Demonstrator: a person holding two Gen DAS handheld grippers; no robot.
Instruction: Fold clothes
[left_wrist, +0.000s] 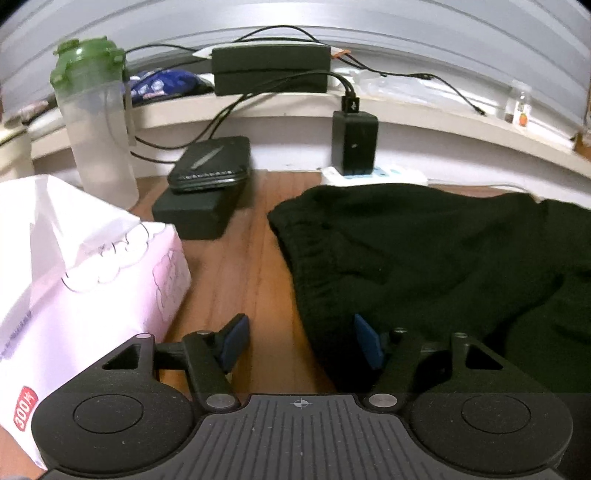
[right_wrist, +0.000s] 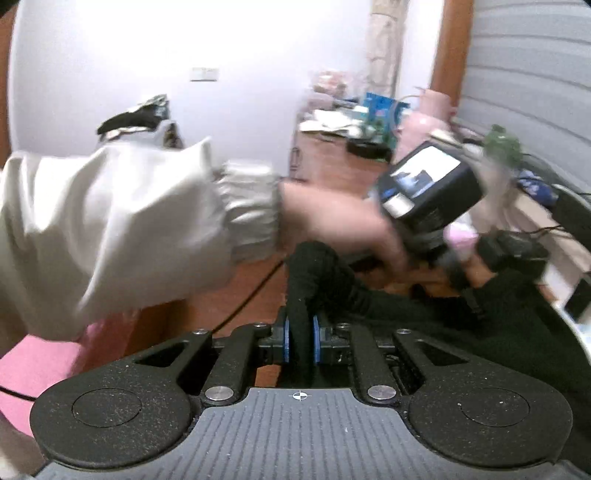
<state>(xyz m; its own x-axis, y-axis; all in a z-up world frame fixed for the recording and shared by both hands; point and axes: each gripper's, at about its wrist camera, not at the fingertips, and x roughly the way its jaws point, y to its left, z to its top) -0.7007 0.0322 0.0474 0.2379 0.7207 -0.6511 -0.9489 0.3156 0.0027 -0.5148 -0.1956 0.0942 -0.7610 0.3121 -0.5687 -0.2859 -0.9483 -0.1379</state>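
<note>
Black garment (left_wrist: 443, 258) at the bench (left_wrist: 243, 266) edge
Right gripper (right_wrist: 301, 338) pinches a garment fold; left gripper (left_wrist: 301, 341), jaws apart, straddles its near-left hem beside the tissue box (left_wrist: 92, 280).

A strip of bare wooden table (left_wrist: 236, 266) runs straight ahead between the open jaws of the left gripper (left_wrist: 301, 343), clear up to the stacked black boxes (left_wrist: 207, 192). Left of the jaws the tissue box (left_wrist: 92, 280) crowds close, with the green-lidded bottle (left_wrist: 98, 125) behind it. Right of the jaws the black garment (left_wrist: 443, 258) covers the tabletop, its edge under the right-hand pad. Far ahead, the charger (left_wrist: 354, 142) and cables (left_wrist: 229, 107) line the wall. From the right wrist view, a sleeve (right_wrist: 122, 225) and hand (right_wrist: 332, 218) block the space ahead and left.
</note>
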